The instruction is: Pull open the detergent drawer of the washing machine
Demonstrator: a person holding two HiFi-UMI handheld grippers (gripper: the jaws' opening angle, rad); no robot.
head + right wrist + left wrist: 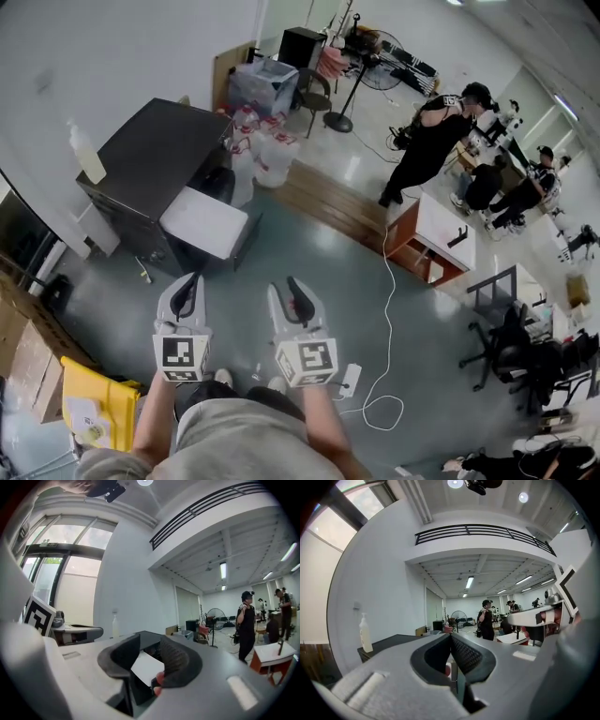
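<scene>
The washing machine (150, 164) is a dark box against the white wall, up and left of both grippers. A white flat panel (204, 223) sticks out from its front towards me; I cannot make out the detergent drawer. A person's hands hold both grippers level, side by side, well short of the machine. My left gripper (190, 279) (451, 637) is shut with nothing in it. My right gripper (289, 281) (150, 641) stands part open with nothing between its pads; the white panel (147, 667) shows through the gap.
A soap bottle (87, 155) (365, 632) stands on a ledge left of the machine. A yellow bin (94, 403) and cardboard boxes (23, 356) are at the lower left. A white cable with a power strip (352, 380) lies on the floor to the right. Several people (431, 141) stand far off by desks.
</scene>
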